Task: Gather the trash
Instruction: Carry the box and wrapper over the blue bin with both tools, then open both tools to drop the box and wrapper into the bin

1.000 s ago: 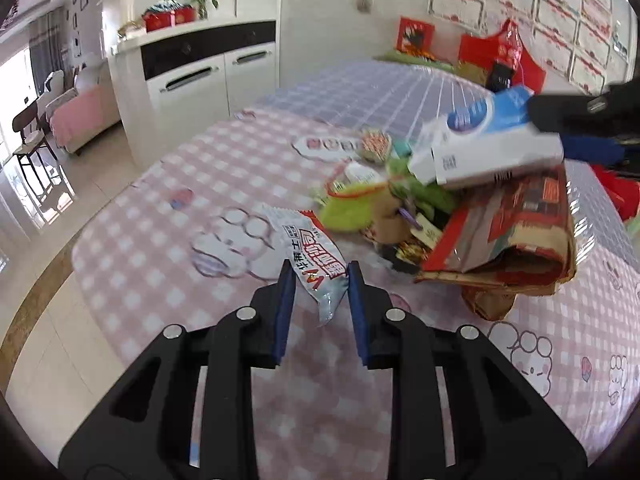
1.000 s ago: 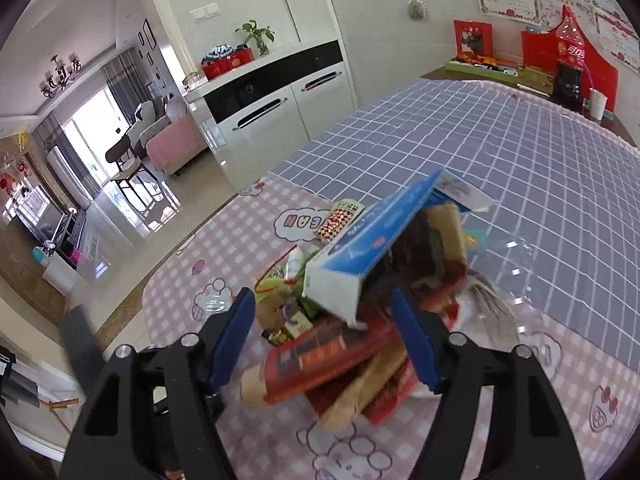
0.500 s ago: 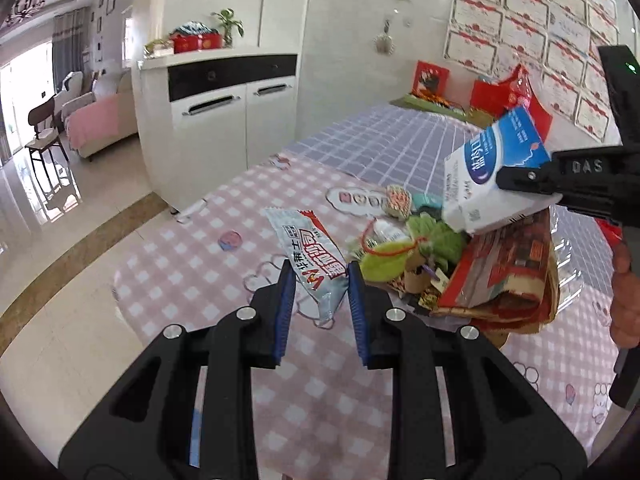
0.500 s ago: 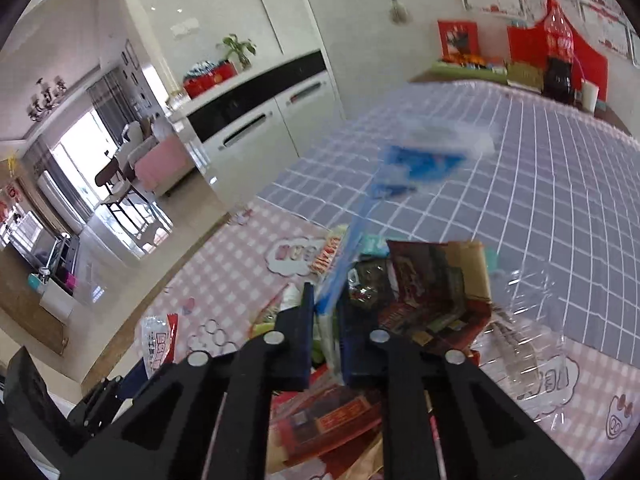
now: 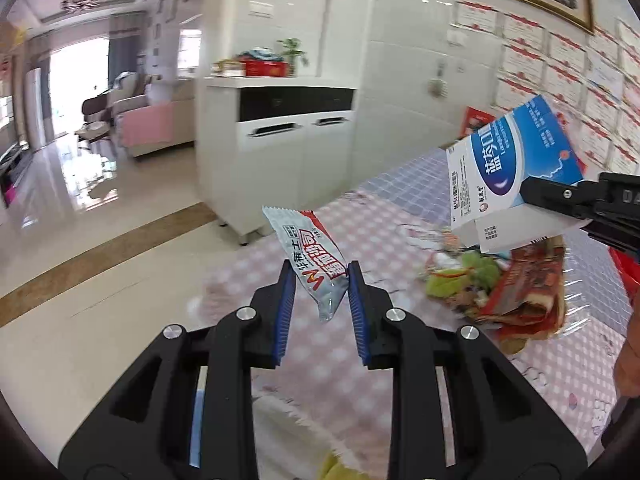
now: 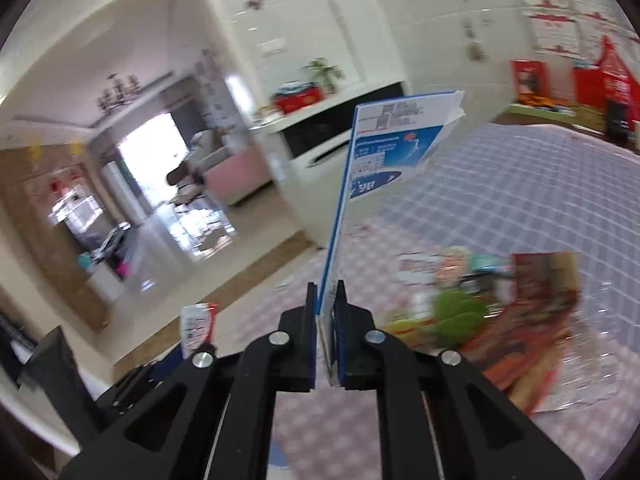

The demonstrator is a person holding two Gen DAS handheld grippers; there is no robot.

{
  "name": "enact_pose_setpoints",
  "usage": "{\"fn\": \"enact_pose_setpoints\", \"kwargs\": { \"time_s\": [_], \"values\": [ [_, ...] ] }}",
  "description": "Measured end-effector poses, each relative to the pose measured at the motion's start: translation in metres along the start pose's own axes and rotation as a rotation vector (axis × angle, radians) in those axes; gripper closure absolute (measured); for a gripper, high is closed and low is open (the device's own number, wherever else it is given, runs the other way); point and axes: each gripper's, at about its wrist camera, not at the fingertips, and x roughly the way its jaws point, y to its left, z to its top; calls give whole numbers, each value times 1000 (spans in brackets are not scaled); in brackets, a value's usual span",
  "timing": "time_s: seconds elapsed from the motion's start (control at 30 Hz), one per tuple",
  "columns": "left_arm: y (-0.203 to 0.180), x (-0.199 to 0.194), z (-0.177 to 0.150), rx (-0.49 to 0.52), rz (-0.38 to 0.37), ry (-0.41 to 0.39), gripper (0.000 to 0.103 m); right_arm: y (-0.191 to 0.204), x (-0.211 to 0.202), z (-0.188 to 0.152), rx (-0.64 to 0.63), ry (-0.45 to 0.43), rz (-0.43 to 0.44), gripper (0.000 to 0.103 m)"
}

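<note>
My left gripper (image 5: 321,280) is shut on a silver and red snack wrapper (image 5: 310,254), held above the pink checked tablecloth (image 5: 384,236). The same wrapper (image 6: 196,326) shows low at the left in the right wrist view. My right gripper (image 6: 328,292) is shut on the flattened flap of a blue and white carton (image 6: 384,156), which stands up in the air; from the left wrist view the carton (image 5: 508,176) hangs at the right in the right gripper (image 5: 560,200). A pile of trash (image 5: 504,292) with green and red-brown packets lies on the table beneath; it appears blurred as the pile of trash (image 6: 500,312).
A white cabinet (image 5: 280,152) stands beyond the table's far edge, with shiny tiled floor (image 5: 80,240) to its left. A blue checked cloth (image 6: 520,184) covers the table's far part. Red boxes and a dark bottle (image 6: 616,116) sit at the far end. A hand (image 5: 630,352) shows at the right.
The right gripper closed on the carton and lifted it off the pile. The left gripper rose and swung left with the wrapper still in its grip.
</note>
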Motion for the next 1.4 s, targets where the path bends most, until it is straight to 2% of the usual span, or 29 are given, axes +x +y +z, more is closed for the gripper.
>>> {"fn": "enact_pose_setpoints", "kwargs": {
  "time_s": [0.33, 0.53, 0.7, 0.77, 0.8, 0.83, 0.87, 1.0, 1.17, 1.33, 1.37, 1.4],
  "values": [
    [93, -29, -35, -134, 193, 60, 77, 108, 51, -48, -133, 179, 250, 95],
    [146, -30, -66, -236, 277, 142, 77, 161, 84, -86, -212, 309, 324, 95],
    [171, -14, -91, -269, 313, 220, 75, 187, 112, -117, -250, 408, 322, 95],
    [178, -5, -97, -266, 359, 241, 72, 191, 120, -128, -261, 440, 307, 95],
    [180, -1, -100, -252, 391, 252, 57, 191, 125, -134, -265, 454, 302, 95],
    [184, 3, -104, -235, 406, 259, 37, 193, 128, -138, -268, 466, 298, 95],
    [186, 6, -105, -233, 401, 264, 35, 195, 129, -141, -271, 475, 296, 95],
    [207, 10, -112, -271, 454, 283, 35, 192, 142, -150, -296, 506, 266, 95],
    [231, 10, -121, -332, 482, 313, 35, 196, 155, -161, -318, 557, 280, 95],
    [245, -1, -133, -341, 556, 333, 35, 218, 186, -188, -391, 673, 287, 94],
    [248, -5, -136, -351, 573, 336, 35, 223, 192, -193, -402, 697, 297, 90],
    [249, -8, -137, -356, 586, 338, 35, 227, 198, -198, -418, 716, 301, 75]
  ]
}}
